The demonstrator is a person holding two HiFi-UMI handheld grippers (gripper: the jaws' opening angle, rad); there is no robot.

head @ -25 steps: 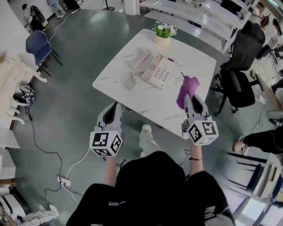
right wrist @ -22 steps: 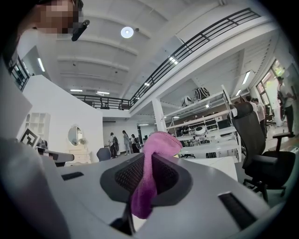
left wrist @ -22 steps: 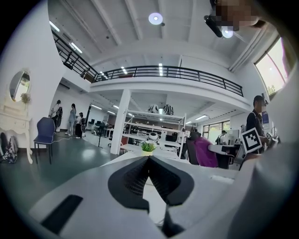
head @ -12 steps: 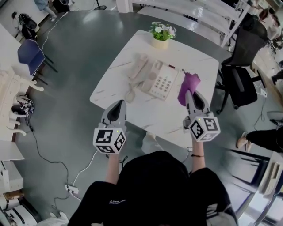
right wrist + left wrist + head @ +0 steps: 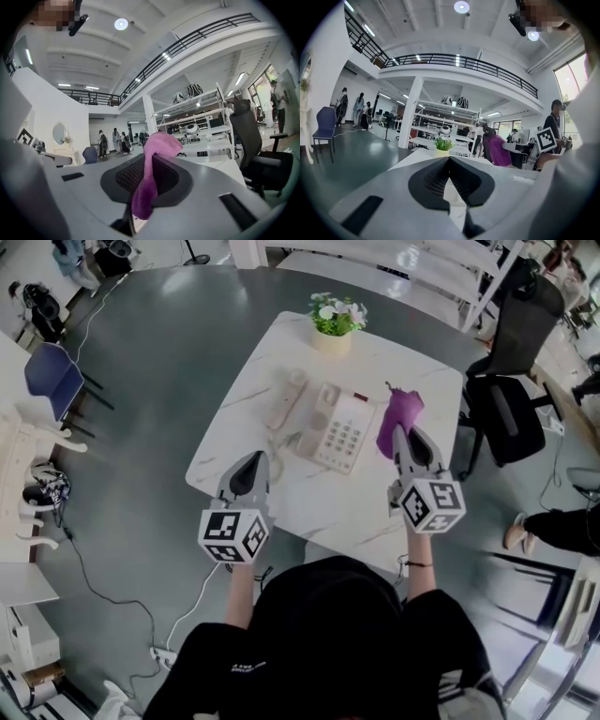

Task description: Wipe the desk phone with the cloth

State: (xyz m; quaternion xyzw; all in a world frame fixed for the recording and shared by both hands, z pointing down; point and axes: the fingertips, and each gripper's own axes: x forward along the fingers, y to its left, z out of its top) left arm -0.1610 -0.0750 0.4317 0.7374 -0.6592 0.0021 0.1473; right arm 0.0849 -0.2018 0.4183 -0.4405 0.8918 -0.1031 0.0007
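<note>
Your right gripper (image 5: 403, 434), clamped on the purple cloth (image 5: 398, 412), hangs just right of the desk phone (image 5: 339, 429); your left gripper (image 5: 253, 461) is closed and empty.

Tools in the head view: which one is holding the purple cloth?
The right tool. The purple cloth pokes out from between its jaws, which are shut on it. The left tool has nothing in its jaws.

The table (image 5: 319, 495) is lying bare along its near edge, leaving a wide strip open before the desk phone (image 5: 339, 431). The handset (image 5: 286, 399) is blocking the phone's left side, the potted plant (image 5: 334, 319) is crowding the far edge, and an office chair (image 5: 511, 418) is standing just off the right edge.
</note>
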